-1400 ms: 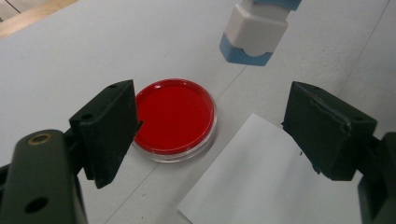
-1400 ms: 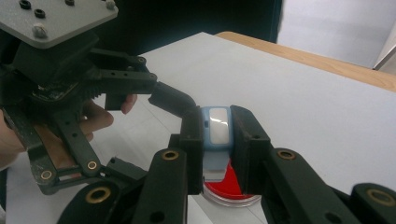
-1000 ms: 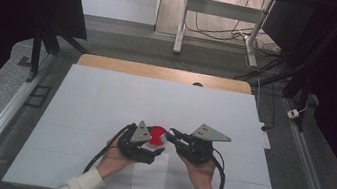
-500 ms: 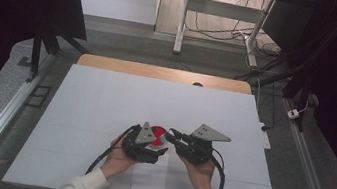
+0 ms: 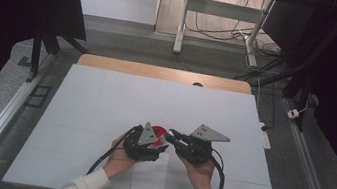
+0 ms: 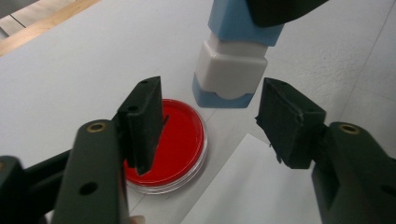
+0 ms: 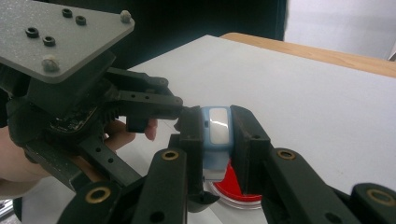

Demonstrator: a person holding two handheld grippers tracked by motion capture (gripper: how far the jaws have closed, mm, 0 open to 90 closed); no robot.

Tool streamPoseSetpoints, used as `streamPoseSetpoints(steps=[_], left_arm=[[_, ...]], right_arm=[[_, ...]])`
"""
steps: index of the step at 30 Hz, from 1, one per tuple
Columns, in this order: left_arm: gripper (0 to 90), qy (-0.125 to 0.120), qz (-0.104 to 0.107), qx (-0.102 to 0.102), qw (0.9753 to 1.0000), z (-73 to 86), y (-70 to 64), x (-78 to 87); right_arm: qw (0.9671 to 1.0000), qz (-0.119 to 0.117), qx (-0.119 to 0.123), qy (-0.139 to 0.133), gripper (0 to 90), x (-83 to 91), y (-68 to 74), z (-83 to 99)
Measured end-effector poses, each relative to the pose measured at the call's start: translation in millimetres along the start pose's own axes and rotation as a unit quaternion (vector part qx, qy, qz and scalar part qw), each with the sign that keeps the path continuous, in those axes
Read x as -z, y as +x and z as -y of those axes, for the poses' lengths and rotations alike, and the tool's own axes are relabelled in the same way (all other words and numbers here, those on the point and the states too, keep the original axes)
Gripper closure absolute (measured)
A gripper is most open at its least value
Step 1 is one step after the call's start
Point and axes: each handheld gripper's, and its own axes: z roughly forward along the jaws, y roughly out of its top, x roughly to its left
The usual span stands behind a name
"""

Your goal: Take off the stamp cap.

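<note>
Grippers meeting near the front middle of the white tabletop [image 5: 105, 100], each held in a hand coming up from the bottom of the high view; left gripper [image 5: 161, 146] at the left, right gripper [image 5: 170, 134] at the right, tips close together over a red dish [image 5: 161, 134].

Right gripper [image 7: 218, 128] clamped on a small blue-and-white block [image 7: 218, 135] — jaws pressed against its two sides, block standing roughly upright between them, pale face toward the camera; lower end of the block hanging just above the tabletop, beside the red dish [image 7: 236, 186]; whether it touches the surface, impossible to tell.

Left gripper [image 6: 210, 123] wide open, nothing between its jaws; left jaw overlapping the near rim of the red dish [image 6: 180, 140] in its own view, right jaw over a sheet of white paper [image 6: 252, 186]; same block [image 6: 233, 70] seen ahead of the gap between the jaws, blue at the top, white in the middle, blue again at the base, gripped from above by a dark jaw.

Red dish shallow and round, with a clear rim, lying flat on the tabletop just beyond the paper sheet [image 5: 148, 180]; bare wooden strip [image 5: 159, 72] along the far edge of the tabletop — well apart from the work.
</note>
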Motion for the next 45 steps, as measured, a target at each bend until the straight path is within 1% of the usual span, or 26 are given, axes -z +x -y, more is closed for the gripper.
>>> streamPoseSetpoints(steps=[14, 25, 36, 45], left_arm=[[53.3, -0.006, 0.003, -0.015, 0.9999, -1.1, -4.2, -0.2], [60.1, -0.007, -0.007, -0.021, 0.9997, -0.9, -5.2, 0.0], [62.6, -0.006, -0.015, -0.027, 0.9995, -0.5, -6.1, -0.4], [63.0, -0.006, -0.019, -0.029, 0.9994, -0.4, -6.9, -0.8]], right_arm=[[1.0, 0.004, 0.002, -0.005, 75.1, 1.2, -1.0, 0.5], [1.0, 0.008, 0.001, -0.006, 75.1, 1.6, -2.2, 1.2], [0.9999, 0.01, -0.001, -0.01, 75.1, 1.7, -1.7, 1.5], [0.9998, 0.009, -0.01, -0.015, 75.1, 1.6, -1.5, 2.3]])
